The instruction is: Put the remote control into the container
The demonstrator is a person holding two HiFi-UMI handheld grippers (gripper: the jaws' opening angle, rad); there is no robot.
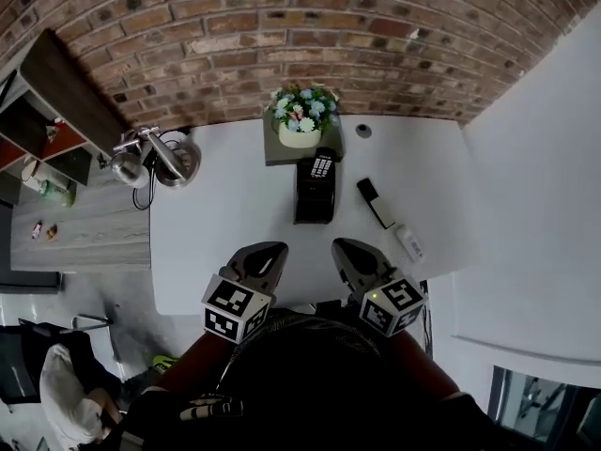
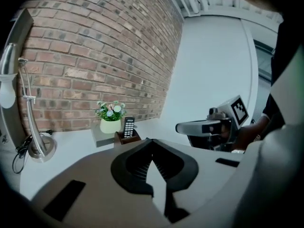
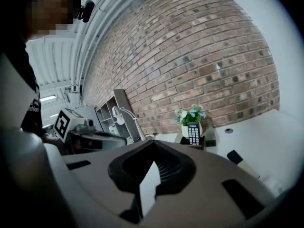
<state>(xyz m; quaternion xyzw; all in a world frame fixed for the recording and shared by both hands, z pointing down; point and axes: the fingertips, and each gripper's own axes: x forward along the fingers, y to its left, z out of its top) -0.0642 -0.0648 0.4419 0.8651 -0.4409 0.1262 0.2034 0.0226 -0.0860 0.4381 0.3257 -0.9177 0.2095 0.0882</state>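
Remote control [image 1: 321, 166], black with pale keys, stands upright in the dark container [image 1: 314, 200] at the centre of the head view, just in front of the flower pot [image 1: 300, 125] on the white desk [image 1: 225, 214]; a second remote [image 1: 376, 203], black at one end and white at the other, lies flat on the desk right of the container and apart from it, with a smaller white thing [image 1: 410, 242] just below and right of it that I cannot identify. Left tongs [image 1: 268, 250] and right tongs [image 1: 352, 247] sit side by side at the lower middle of the frame, by the desk's near edge and well short of either remote; each has its jaws together with nothing between them. By its looks, such a remote is light, stiff plastic with smooth, rather slippery sides, not fragile but apt to skid on the bare desk. The one lying flat would best be pinched across its narrow long sides near mid-length, tongs coming in low, so it hangs balanced and can go end-first into the container beside the one already there
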